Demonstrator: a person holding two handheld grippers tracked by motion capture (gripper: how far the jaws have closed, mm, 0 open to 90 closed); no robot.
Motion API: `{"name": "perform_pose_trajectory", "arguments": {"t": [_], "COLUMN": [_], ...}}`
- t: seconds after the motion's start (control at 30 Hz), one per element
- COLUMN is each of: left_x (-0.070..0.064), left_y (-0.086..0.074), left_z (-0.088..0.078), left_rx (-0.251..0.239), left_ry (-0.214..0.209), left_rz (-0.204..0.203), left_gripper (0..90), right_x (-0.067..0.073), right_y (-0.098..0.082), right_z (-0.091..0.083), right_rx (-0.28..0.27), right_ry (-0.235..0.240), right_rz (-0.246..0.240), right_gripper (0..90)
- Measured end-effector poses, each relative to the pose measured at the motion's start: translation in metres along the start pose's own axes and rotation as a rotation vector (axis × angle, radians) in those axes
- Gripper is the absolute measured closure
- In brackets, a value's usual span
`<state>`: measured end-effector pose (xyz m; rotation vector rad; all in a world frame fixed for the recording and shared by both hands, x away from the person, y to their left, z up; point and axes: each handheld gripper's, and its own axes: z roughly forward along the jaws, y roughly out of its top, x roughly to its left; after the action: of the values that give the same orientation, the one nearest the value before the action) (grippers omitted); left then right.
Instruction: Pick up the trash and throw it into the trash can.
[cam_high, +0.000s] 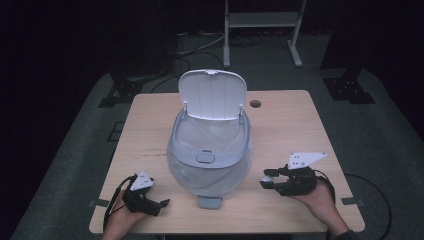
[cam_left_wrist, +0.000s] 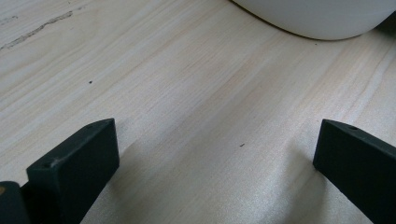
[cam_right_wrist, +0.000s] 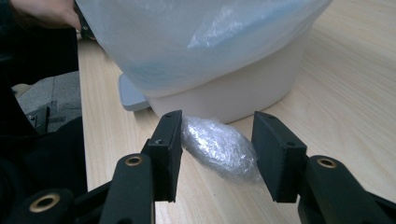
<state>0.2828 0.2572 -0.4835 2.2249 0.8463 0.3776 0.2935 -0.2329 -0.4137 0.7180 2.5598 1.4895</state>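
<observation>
A white pedal bin stands mid-table with its lid raised and a clear plastic liner spilling over its rim. To its right my right gripper lies low over the table, pointing at the bin's base. Its jaws are shut on a crumpled wad of clear plastic. At the front left corner my left gripper rests on the wood. It stands open with bare table between its jaws, and the bin's curved wall is just ahead.
The bin's grey pedal sticks out toward the front edge of the wooden table. A cable hole sits behind the bin at the right. A metal frame and dark stands are on the floor beyond.
</observation>
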Motion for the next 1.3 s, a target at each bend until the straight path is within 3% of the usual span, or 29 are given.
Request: {"name": "perform_pose_trajectory", "arguments": {"t": [1.3], "left_x": [0.0], "left_y": [0.0], "left_z": [0.0], "left_rx": [0.002], "left_ry": [-0.001], "left_rz": [0.0], "left_gripper": [0.0], "right_x": [0.003], "right_y": [0.047], "right_z": [-0.034], "right_rx": [-0.099], "right_ry": [0.014], "right_rz": [-0.037], "right_gripper": [53.2]}}
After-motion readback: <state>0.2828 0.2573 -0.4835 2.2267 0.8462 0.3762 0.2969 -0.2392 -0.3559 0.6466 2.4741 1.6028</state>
